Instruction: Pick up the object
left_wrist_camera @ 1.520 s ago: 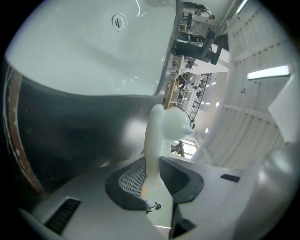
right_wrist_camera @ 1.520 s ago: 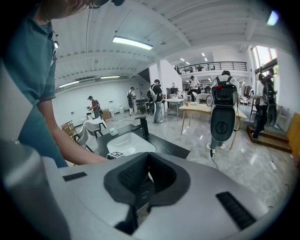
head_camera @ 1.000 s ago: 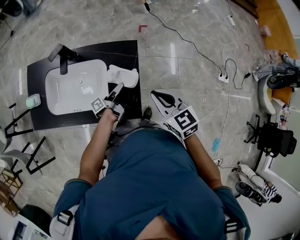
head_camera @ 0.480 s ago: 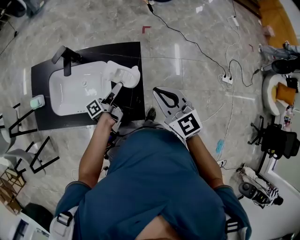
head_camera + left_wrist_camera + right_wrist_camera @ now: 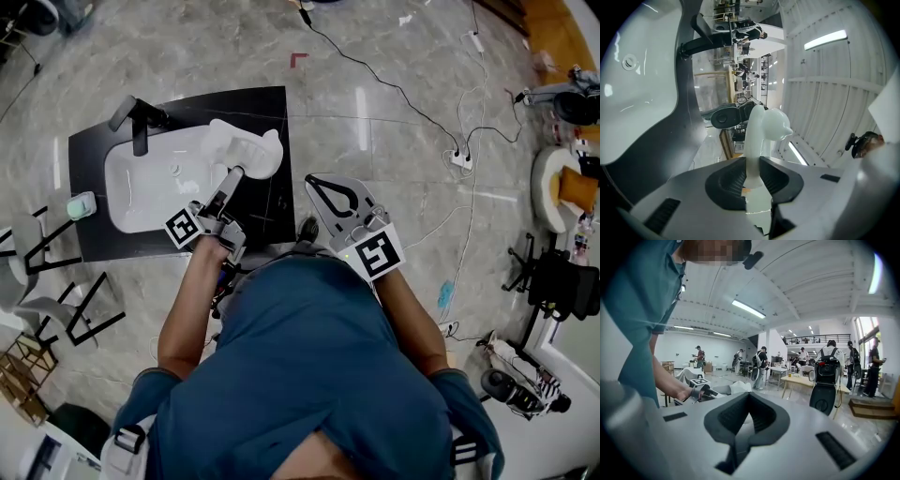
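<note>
Black surface (image 5: 272, 211) with white sink (image 5: 141, 192), marble floor all round. Left tool (image 5: 752, 180) pinches the white object (image 5: 764, 129) by its narrow end, holding it above the surface just right of the sink. Risk: the grip is thin and the bulky head overhangs, so it could pivot or slip if the wrist rolls. Left arm reaches forward, tool roughly level and rolled sideways. Right tool (image 5: 319, 186) is pressed together and empty, off the surface's right edge.

In the left gripper view, the white object's (image 5: 761, 136) lower end is hidden between the fingers (image 5: 730, 183); the sink basin (image 5: 637, 89) is cut off at the left edge.
</note>
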Motion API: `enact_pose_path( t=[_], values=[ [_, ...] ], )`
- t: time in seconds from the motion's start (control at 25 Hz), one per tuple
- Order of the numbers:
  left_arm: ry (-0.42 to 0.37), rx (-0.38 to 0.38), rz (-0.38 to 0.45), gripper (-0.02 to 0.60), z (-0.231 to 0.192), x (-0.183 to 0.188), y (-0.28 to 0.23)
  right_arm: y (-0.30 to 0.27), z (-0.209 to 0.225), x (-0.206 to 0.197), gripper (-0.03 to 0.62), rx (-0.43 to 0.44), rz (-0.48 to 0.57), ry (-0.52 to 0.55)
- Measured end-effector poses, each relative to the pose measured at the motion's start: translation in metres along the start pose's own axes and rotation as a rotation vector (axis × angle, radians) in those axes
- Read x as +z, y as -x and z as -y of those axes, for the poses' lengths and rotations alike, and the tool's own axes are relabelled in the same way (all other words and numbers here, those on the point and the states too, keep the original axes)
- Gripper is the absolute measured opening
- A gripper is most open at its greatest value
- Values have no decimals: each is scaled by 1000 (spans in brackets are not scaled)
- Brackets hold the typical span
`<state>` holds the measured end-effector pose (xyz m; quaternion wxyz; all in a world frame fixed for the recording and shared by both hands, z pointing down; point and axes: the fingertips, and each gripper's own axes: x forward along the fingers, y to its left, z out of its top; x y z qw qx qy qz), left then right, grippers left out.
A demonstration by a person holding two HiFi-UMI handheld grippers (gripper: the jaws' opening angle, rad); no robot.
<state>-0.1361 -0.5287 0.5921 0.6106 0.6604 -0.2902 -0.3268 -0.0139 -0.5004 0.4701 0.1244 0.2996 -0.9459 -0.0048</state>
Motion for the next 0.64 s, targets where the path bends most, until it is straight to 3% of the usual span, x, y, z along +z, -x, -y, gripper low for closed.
enact_pose_path(
  t=[0.36, 0.64],
  values=[
    [-40, 3, -4, 87, 15, 0, 0, 0, 9, 3, 14, -16, 24, -10],
    [-24, 10, 5, 87, 12, 0, 1, -1, 10, 6, 14, -14, 39, -11]
  ],
)
